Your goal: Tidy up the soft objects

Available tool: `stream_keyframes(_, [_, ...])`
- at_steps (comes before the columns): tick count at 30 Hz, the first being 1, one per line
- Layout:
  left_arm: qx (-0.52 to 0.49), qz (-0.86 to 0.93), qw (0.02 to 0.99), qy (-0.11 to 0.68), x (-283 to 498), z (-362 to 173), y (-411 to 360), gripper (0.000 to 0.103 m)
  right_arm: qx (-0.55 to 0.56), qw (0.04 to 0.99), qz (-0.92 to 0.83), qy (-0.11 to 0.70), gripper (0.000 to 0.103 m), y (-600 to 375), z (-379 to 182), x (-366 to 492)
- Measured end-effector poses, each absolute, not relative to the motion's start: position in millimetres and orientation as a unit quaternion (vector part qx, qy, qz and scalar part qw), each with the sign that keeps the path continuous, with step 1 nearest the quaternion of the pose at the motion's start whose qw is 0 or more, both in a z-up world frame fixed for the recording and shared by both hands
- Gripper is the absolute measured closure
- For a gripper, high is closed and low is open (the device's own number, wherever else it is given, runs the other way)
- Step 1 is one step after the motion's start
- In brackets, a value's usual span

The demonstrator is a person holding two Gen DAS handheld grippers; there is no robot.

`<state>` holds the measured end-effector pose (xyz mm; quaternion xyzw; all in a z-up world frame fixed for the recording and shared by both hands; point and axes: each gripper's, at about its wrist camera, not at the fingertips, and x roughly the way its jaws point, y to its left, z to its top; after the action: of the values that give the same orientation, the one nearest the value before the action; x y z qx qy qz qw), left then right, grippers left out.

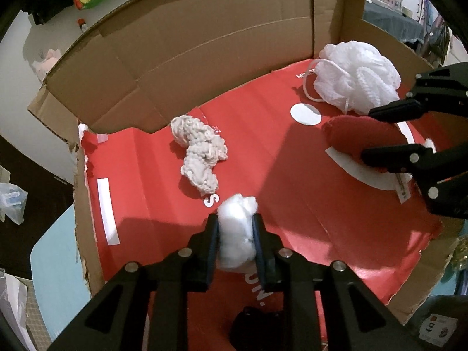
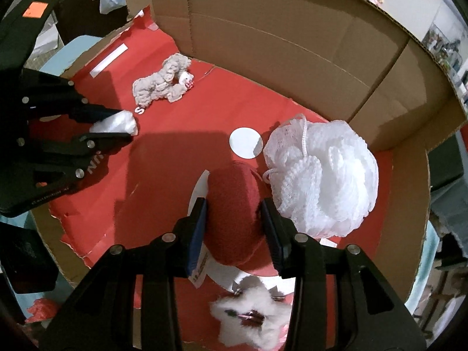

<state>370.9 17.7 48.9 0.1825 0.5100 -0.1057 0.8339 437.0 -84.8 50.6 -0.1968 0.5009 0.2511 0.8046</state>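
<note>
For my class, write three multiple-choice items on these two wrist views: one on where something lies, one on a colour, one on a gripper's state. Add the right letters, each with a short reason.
1. Where does the white mesh bath pouf lie?
A. On the box's red floor near the cardboard wall
B. Outside the box
C. Between the left gripper's fingers

2. What colour is the soft object between the right hand-held gripper's fingers?
A. Blue
B. Red
C. Yellow

3. What is the left hand-held gripper doing?
A. Hanging open and empty
B. Gripping the grey knitted piece
C. Shut on a white cotton wad

Key: 1 A, the white mesh bath pouf sits on the red floor by the cardboard wall. 2 B, the right hand-held gripper closes on the red soft object. 3 C, the left hand-held gripper squeezes the white cotton wad; the grey knitted piece lies apart.
</note>
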Motion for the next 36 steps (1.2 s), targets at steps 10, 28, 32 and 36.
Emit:
stream_keyframes(10, [0.171, -0.108, 0.839, 0.506, 364.1, 47.3, 18.4, 0.062, -0.193, 0.802, 0.247, 0.509, 0.062, -85.1, 50.6, 435.8])
stream_keyframes(28, [0.075, -0.131, 0.916, 0.371, 260.8, 149.2, 24.0, 0.018, -0.136, 0.856, 0.216, 0.449, 0.032, -123.9, 131.5, 386.9])
stream_keyframes(32, [0.050, -0.139, 0.935, 0.324, 225.6, 176.9, 23.2, 0.008, -0.124, 0.880, 0.200, 0.413, 0.030, -133.0, 157.0, 352.3])
stream_keyframes(36, [0.036, -0.130, 0.952, 0.273, 182.9, 197.9, 22.8, 0.004, -0.096, 0.903, 0.196, 0.370, 0.019, -139.3, 182.3, 309.9])
